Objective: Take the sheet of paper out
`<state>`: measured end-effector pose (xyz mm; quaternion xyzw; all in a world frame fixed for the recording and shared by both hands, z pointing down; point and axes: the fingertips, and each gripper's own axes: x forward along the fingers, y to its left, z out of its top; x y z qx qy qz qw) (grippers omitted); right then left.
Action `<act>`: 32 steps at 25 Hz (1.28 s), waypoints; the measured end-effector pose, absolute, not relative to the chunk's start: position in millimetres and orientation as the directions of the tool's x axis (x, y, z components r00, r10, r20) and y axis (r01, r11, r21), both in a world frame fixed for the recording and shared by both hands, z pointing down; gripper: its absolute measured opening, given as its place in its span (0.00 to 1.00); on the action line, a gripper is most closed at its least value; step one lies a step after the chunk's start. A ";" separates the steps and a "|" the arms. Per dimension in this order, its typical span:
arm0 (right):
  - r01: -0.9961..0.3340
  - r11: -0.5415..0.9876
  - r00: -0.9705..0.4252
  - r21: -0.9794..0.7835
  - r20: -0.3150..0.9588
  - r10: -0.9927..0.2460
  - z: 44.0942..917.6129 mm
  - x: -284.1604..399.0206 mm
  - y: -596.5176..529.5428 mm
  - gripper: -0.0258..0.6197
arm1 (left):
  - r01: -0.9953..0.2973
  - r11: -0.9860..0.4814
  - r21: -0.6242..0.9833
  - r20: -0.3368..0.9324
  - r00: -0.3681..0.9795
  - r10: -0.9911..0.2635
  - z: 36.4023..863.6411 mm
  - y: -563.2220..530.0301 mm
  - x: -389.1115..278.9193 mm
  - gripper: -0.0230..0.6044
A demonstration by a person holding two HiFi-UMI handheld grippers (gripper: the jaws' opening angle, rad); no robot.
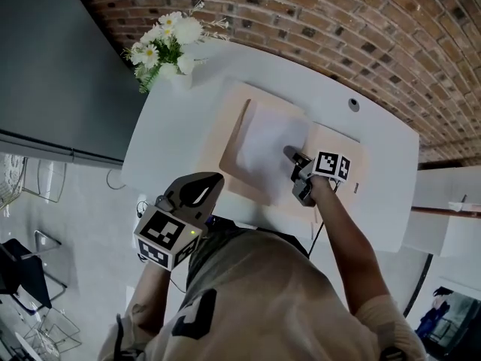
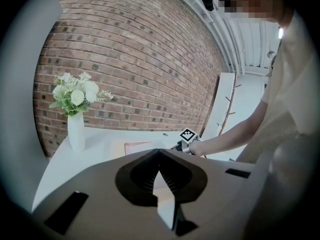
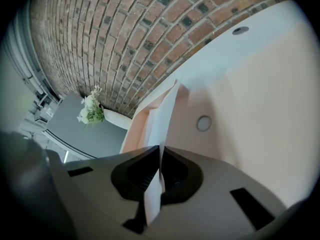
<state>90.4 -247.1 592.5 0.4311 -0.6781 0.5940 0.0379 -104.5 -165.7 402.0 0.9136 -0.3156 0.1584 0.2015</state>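
Inventory of the white tabletop [image 1: 161, 153] set against the brick wall [image 1: 316, 21], as seen from beside it:

1. Sheet of paper [image 1: 267, 145], one, white. It lies over the open folder at the middle of the tabletop. Its right-hand edge is pinched and raised, and in the right gripper view it stands edge-on above the jaws. I cannot tell how much of it is clear of the folder.
2. Folder [image 1: 225, 107], one, pale pink. It is spread flat across the middle of the tabletop and reaches toward the far edge. It has one round snap button [image 3: 203, 123] on its inner face.
3. Vase [image 2: 76, 131], one, white and upright at the far left corner. It carries one bunch of white flowers [image 1: 167, 43].
4. Round cap [image 1: 353, 104], one, set into the tabletop near the far right corner, beyond the folder.
5. Grippers, two, each with one marker cube.
 - Right gripper [image 1: 290, 155]: over the folder's right half, jaws clamped on the sheet's edge.
 - Left gripper [image 1: 216, 179]: over the near edge of the tabletop, short of the folder, jaw tips closed together with nothing between them.
6. Person, one, standing at the near edge, with the right forearm [image 1: 346, 232] stretched over the tabletop.
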 end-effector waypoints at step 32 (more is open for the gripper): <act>-0.718 -0.107 -0.447 -0.687 0.574 -0.686 546.1 189.2 -179.6 0.08 | -0.481 -0.834 0.269 0.422 0.838 -0.346 401.9 -159.7 -58.0 0.06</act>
